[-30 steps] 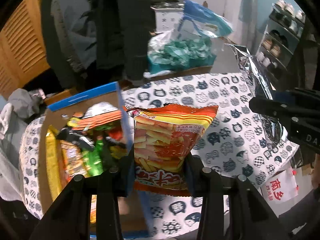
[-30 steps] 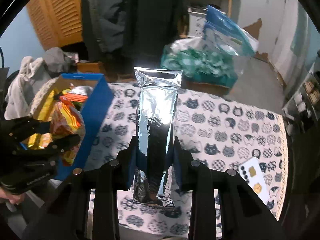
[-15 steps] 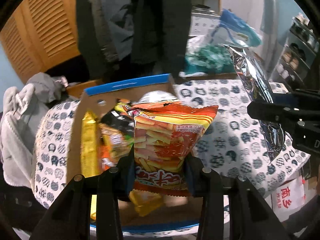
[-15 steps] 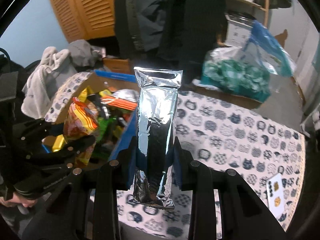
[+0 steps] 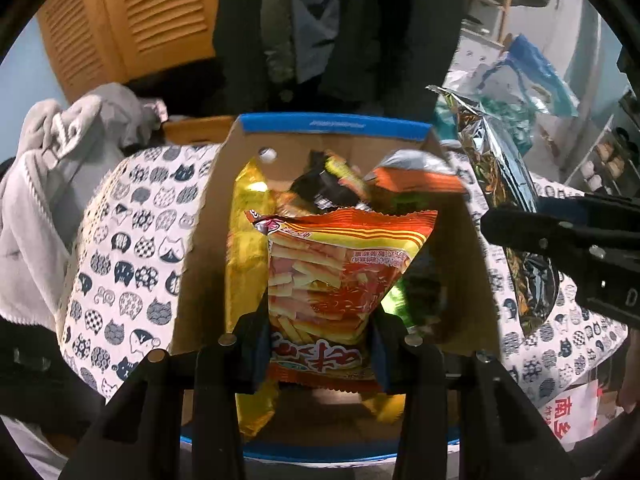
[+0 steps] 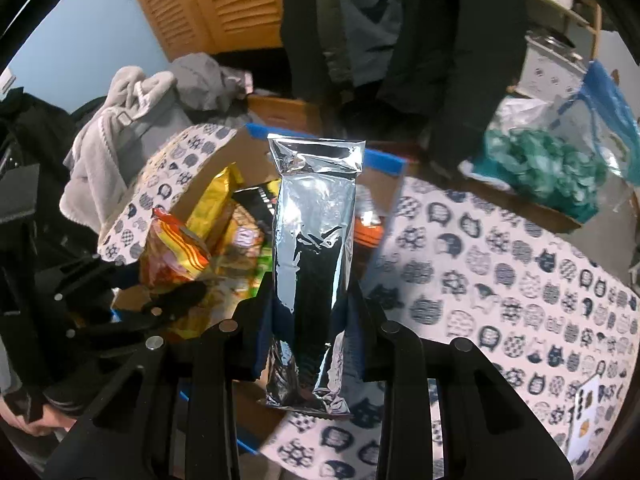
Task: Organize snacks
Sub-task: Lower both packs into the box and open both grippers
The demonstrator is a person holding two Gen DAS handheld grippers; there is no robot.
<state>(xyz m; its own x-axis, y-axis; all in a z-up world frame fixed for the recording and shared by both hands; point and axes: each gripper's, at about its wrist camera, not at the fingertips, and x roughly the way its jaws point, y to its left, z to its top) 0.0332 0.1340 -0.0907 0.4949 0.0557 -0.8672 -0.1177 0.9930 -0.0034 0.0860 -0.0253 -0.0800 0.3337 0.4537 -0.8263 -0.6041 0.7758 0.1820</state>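
The orange-and-yellow snack bag (image 5: 340, 292) stands upright, pinched between the pads of the left claw (image 5: 320, 344), above the open cardboard box (image 5: 200, 248) with its blue rim. Inside the box lie other packets, among them a tall yellow bag (image 5: 248, 248) along its left wall. The right claw (image 6: 312, 320) pinches a silver foil pouch (image 6: 314, 264) upright, just beside the box. Box and claws are over a desk covered in a cat-print cloth (image 6: 500, 280).
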